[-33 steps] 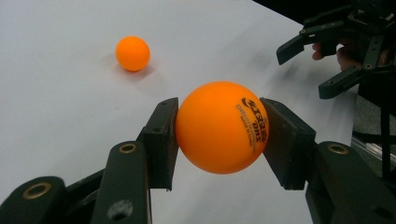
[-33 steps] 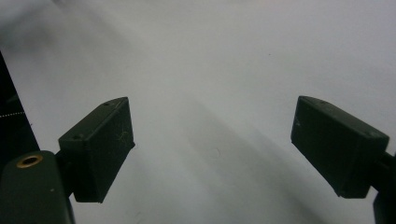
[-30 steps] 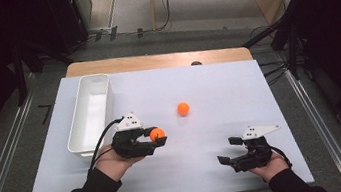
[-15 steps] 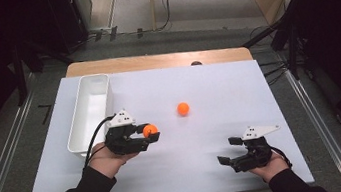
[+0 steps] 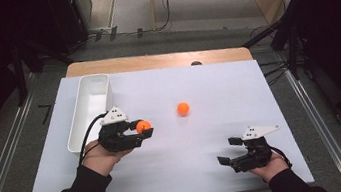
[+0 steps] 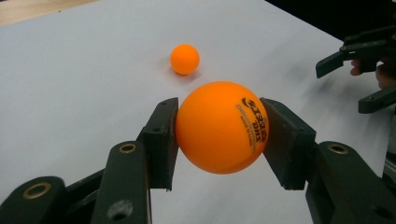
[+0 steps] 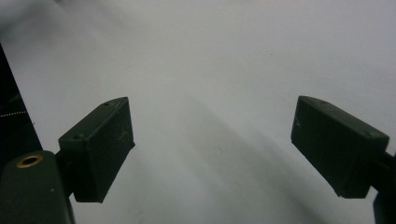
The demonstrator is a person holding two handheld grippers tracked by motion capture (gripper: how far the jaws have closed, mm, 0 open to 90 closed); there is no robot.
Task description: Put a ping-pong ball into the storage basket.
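Looking largest first: white table sheet [image 5: 170, 177] covers most of the wooden tabletop [image 5: 153, 61], which shows as a strip at the far edge. Long white rectangular tray [image 5: 90, 107] lies lengthwise along the sheet's left side, nothing visible inside it. Small dark round spot [image 5: 196, 63] at the far edge of the sheet, can't tell what it is

Second orange ping-pong ball [image 5: 183, 108] sits loose on the sheet near the middle, well apart from both grippers; nothing stands between it and either one. In the left gripper view it lies beyond the held ball [image 6: 185, 59]

Left gripper [image 5: 140, 129] is clamped on an orange ping-pong ball [image 5: 143, 126], both pads pressing its sides; black print on the ball [image 6: 219, 127] faces the camera. Ball is off the sheet, just beside the tray's near right corner. Left hand [image 5: 97, 156] holds the gripper roughly level, jaws pointing right towards the sheet's middle

Right gripper [image 5: 229, 151] rests near the sheet's near right corner, jaws wide apart with nothing between them [image 7: 212, 140], pointing left. Right hand [image 5: 271, 165] grips it from behind, sleeve at the bottom edge
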